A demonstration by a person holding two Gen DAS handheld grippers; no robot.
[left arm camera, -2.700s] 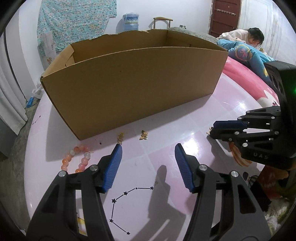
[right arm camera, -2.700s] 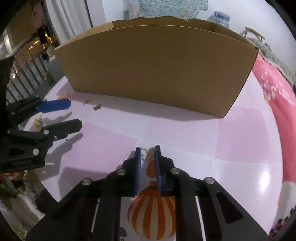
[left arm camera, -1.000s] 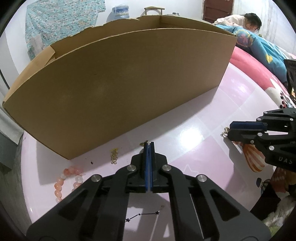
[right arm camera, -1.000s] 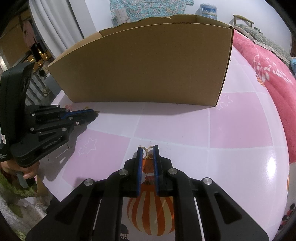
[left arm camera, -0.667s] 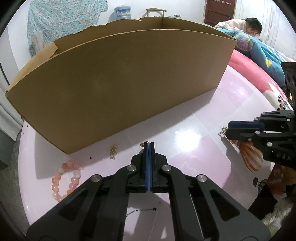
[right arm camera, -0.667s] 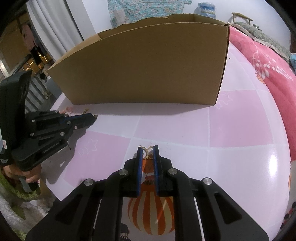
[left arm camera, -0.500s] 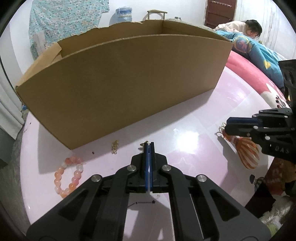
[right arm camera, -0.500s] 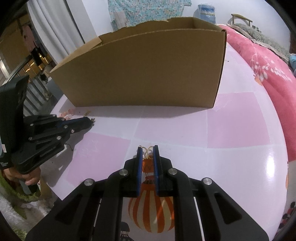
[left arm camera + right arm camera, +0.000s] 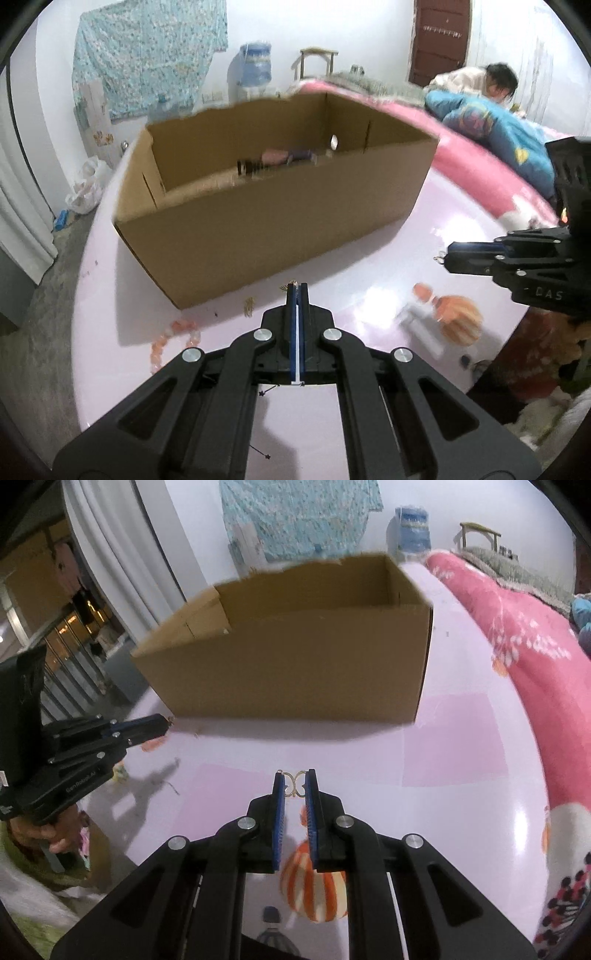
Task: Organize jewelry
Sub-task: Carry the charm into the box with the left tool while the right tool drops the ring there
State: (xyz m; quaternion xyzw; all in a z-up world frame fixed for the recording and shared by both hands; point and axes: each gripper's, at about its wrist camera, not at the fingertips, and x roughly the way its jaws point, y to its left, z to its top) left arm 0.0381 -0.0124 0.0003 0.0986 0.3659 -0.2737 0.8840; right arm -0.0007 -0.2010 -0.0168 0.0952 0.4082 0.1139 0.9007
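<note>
An open cardboard box (image 9: 280,221) stands on the pink table; it also shows in the right wrist view (image 9: 295,653). My left gripper (image 9: 297,290) is shut on a small gold earring (image 9: 293,283), lifted above the table in front of the box. My right gripper (image 9: 294,779) is shut on a gold butterfly-shaped earring (image 9: 294,785), also raised. Another gold piece (image 9: 249,306) and a peach bead bracelet (image 9: 173,338) lie on the table by the box's near left corner. Some items lie blurred inside the box (image 9: 280,158).
The round pink table (image 9: 454,760) has a printed orange balloon (image 9: 314,882). A pink bed (image 9: 524,627) lies to the right, with a person on it (image 9: 491,81). A water jug (image 9: 255,66) and a chair (image 9: 317,61) stand by the far wall.
Both grippers have risen with their earrings held, so the inside of the box now shows. The left gripper shut on its earring earlier, having been open at first.
</note>
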